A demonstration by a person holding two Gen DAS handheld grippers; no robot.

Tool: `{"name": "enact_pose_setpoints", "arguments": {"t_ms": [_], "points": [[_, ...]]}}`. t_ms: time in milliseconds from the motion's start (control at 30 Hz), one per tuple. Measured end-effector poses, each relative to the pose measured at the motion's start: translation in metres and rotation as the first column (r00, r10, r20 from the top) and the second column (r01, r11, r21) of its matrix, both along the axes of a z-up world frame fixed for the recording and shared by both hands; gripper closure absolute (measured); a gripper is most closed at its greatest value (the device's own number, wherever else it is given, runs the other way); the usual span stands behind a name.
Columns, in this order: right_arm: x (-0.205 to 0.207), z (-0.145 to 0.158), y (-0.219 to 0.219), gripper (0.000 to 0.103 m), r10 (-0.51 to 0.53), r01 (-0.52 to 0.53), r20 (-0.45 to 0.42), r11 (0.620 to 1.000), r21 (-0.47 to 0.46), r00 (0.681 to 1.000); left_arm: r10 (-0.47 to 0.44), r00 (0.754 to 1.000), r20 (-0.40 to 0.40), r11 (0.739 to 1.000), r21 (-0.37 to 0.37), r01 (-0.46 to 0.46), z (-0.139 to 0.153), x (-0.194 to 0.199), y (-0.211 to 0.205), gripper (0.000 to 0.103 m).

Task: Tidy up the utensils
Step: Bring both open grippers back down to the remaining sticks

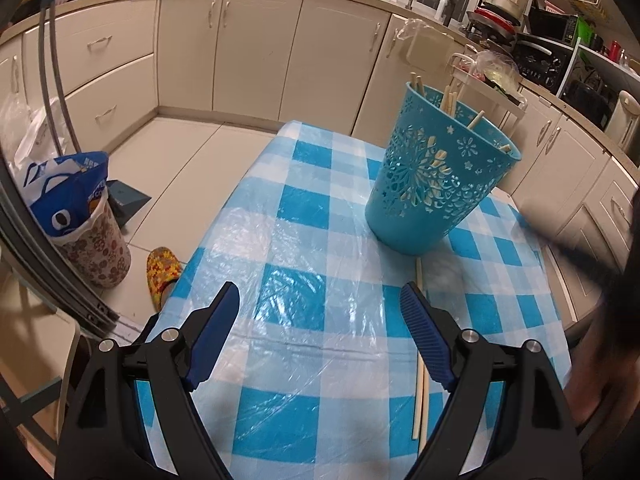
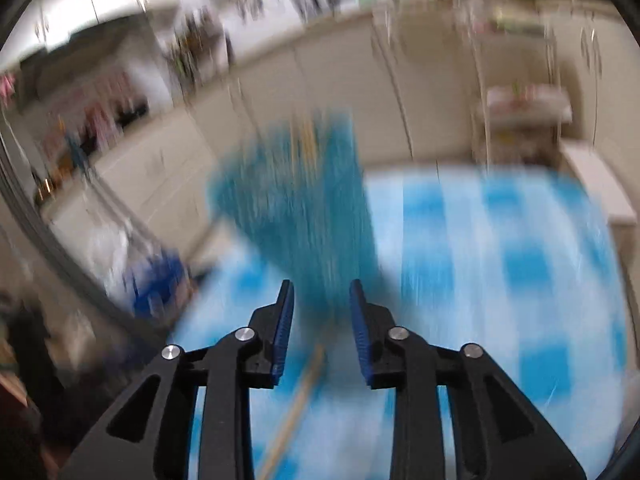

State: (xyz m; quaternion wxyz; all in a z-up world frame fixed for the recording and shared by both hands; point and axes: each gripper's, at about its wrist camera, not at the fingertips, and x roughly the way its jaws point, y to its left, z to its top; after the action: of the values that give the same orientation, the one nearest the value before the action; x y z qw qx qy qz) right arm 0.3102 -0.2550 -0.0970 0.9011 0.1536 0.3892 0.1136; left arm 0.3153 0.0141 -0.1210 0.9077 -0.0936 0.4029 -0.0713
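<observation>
Below, left gripper (image 1: 320,304) spread wide, empty, hovering over checked cloth (image 1: 304,208). Right gripper (image 2: 322,304) parted a little, nothing between the pads. Ahead of both, blue holder (image 1: 436,172) standing near the far table edge, leaning in the fisheye, several chopsticks (image 1: 450,100) already inside. Loose pair (image 1: 420,344) flat on the cloth, just short of the holder's base, passing under the left gripper's right finger.

Risks, as judged: sticks thin and flat on slick plastic, so easily skidding or rolling out of a pinch; light holder likely to tip if bumped.

Hard to read: right view heavily smeared, only a pale streak (image 2: 296,404) hinting at a stick; near ends of the loose pair hidden behind the finger.
</observation>
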Motion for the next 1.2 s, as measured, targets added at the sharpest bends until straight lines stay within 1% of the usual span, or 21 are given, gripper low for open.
{"name": "enact_pose_setpoints", "arguments": {"t_ms": [33,67,100,233,333,433,533,600,700,767,833,933,967,1100,1133,1167,1200], "points": [[-0.005,-0.021,0.008,0.079,0.012,-0.012,-0.062,1.000,-0.004,0.998,0.001,1.000,-0.004,1.000,0.002,-0.001,0.000,-0.001,0.000,0.024],[-0.007,-0.030,0.013,0.083,0.016,-0.016,-0.088,1.000,0.002,0.996,0.001,1.000,-0.007,1.000,0.003,-0.001,0.000,-0.003,0.000,0.024],[-0.008,-0.039,0.020,0.084,0.024,-0.023,-0.109,1.000,0.004,0.994,0.000,1.000,-0.006,1.000,0.004,0.000,0.002,-0.006,0.000,0.024],[-0.006,-0.053,0.050,0.085,0.048,-0.058,-0.142,0.996,-0.065,0.989,0.003,1.000,0.003,1.000,0.008,-0.003,0.005,-0.015,0.003,0.024],[-0.008,-0.058,0.060,0.087,0.056,-0.075,-0.163,0.991,-0.110,0.985,0.011,1.000,-0.001,1.000,0.004,-0.011,0.005,-0.017,0.008,0.023],[-0.013,-0.063,0.059,0.086,0.062,-0.081,-0.175,0.991,-0.107,0.983,0.017,1.000,-0.002,1.000,0.004,-0.017,0.004,-0.016,0.012,0.023],[-0.017,-0.065,0.055,0.087,0.063,-0.086,-0.169,0.988,-0.130,0.984,0.017,1.000,-0.011,1.000,-0.001,-0.017,0.001,-0.015,0.012,0.023],[-0.018,-0.063,0.056,0.088,0.073,-0.103,-0.167,0.979,-0.176,0.983,0.012,1.000,-0.018,1.000,-0.003,-0.012,-0.001,-0.014,0.009,0.023],[-0.020,-0.062,0.065,0.091,0.101,-0.141,-0.154,0.952,-0.272,0.983,-0.011,1.000,-0.019,1.000,0.005,0.012,-0.001,-0.013,0.000,0.023],[-0.023,-0.063,0.065,0.091,0.120,-0.160,-0.147,0.938,-0.308,0.982,-0.035,0.999,-0.021,0.999,0.016,0.035,-0.001,-0.010,-0.008,0.023],[-0.026,-0.063,0.058,0.092,0.125,-0.165,-0.143,0.932,-0.323,0.982,-0.073,0.997,-0.036,0.997,0.038,0.074,-0.003,-0.003,-0.019,0.023],[-0.028,-0.063,0.036,0.092,0.108,-0.148,-0.138,0.935,-0.324,0.985,-0.146,0.988,-0.059,0.984,0.099,0.151,-0.011,0.014,-0.047,0.023],[-0.028,-0.063,0.030,0.093,0.102,-0.143,-0.141,0.936,-0.322,0.985,-0.180,0.981,-0.075,0.974,0.125,0.188,-0.017,0.023,-0.062,0.023],[-0.028,-0.064,0.000,0.093,0.076,-0.118,-0.150,0.948,-0.294,0.986,-0.254,0.963,-0.089,0.941,0.208,0.267,-0.031,0.048,-0.107,0.024],[-0.028,-0.064,-0.006,0.093,0.069,-0.111,-0.152,0.950,-0.293,0.986,-0.263,0.960,-0.091,0.934,0.225,0.278,-0.033,0.052,-0.115,0.029],[-0.029,-0.064,-0.014,0.093,0.061,-0.104,-0.154,0.953,-0.285,0.986,-0.275,0.956,-0.097,0.921,0.257,0.291,-0.038,0.058,-0.127,0.032],[-0.030,-0.065,-0.022,0.093,0.054,-0.095,-0.158,0.959,-0.266,0.986,-0.284,0.953,-0.106,0.914,0.270,0.303,-0.042,0.062,-0.133,0.041]]}}
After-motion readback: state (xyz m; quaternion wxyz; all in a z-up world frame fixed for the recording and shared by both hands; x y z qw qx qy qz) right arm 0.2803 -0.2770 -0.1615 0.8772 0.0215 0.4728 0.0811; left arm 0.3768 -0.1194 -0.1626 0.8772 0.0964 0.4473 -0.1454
